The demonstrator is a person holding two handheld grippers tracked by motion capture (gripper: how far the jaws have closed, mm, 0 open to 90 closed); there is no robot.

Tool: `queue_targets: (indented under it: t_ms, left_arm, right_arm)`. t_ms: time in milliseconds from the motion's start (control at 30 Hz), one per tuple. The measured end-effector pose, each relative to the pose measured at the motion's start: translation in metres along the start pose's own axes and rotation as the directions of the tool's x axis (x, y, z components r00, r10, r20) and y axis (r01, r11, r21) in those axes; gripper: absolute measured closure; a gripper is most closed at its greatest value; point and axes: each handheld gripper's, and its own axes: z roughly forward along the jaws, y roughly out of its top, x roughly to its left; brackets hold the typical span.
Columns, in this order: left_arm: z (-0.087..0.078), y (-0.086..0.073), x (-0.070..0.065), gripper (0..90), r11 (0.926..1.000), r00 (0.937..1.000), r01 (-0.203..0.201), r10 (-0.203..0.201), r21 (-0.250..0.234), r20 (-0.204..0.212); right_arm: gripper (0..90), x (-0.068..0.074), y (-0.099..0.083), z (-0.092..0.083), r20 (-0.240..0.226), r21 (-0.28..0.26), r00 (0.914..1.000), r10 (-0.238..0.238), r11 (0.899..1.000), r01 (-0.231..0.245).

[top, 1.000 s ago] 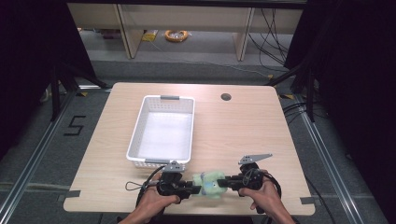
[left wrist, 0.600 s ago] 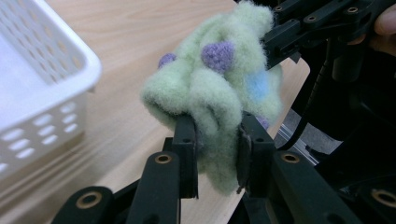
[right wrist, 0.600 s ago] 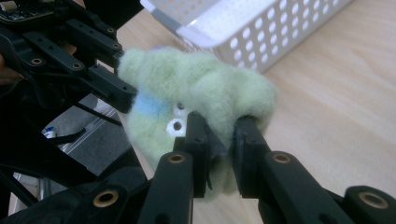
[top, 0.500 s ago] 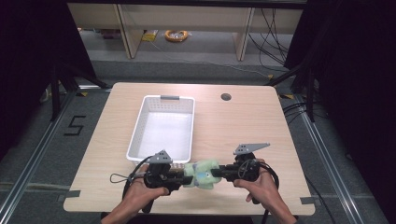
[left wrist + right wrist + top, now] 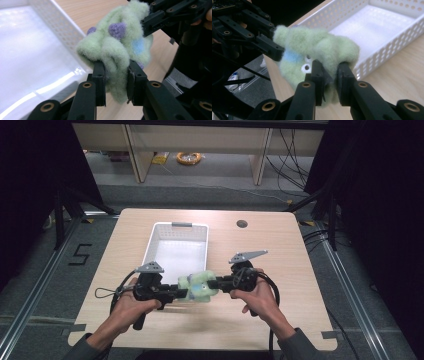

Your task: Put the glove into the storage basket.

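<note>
Fingers (image 5: 100,82) of both grippers clamped on green plush toy (image 5: 198,286), seemingly label-free.

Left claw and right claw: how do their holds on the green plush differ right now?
The left claw comes at the green plush toy from the person's left and pinches the end with purple bumps; the right claw comes from the opposite side. In the high view, the left claw sits nearer the table's near edge, the right claw slightly farther in. Both are shut on the toy, holding it beside the near end of the white basket.
</note>
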Motion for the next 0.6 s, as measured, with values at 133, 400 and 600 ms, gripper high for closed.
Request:
queue_targets:
  t_ms: [133, 400, 600]
  left_arm:
    - [-0.008, 0.006, 0.015, 71.5, 0.9997, 0.9995, 0.023, -0.023, -0.003, -0.02]
    - [-0.014, 0.012, 0.042, 71.3, 0.9972, 0.9963, 0.074, -0.074, 0.008, -0.044]
    - [-0.011, 0.014, 0.062, 71.2, 0.9928, 0.9921, 0.111, -0.108, 0.044, -0.063]
  right_arm:
    - [79.1, -0.001, 0.019, 0.013, -0.005, 0.024, 0.9999, 0.015, 1.0, -0.015]
    - [79.1, -0.007, 0.05, 0.042, 0.011, 0.071, 0.9998, 0.017, 0.997, -0.017]
    - [79.1, -0.012, 0.058, 0.059, 0.024, 0.097, 0.999, 0.037, 0.994, -0.04]
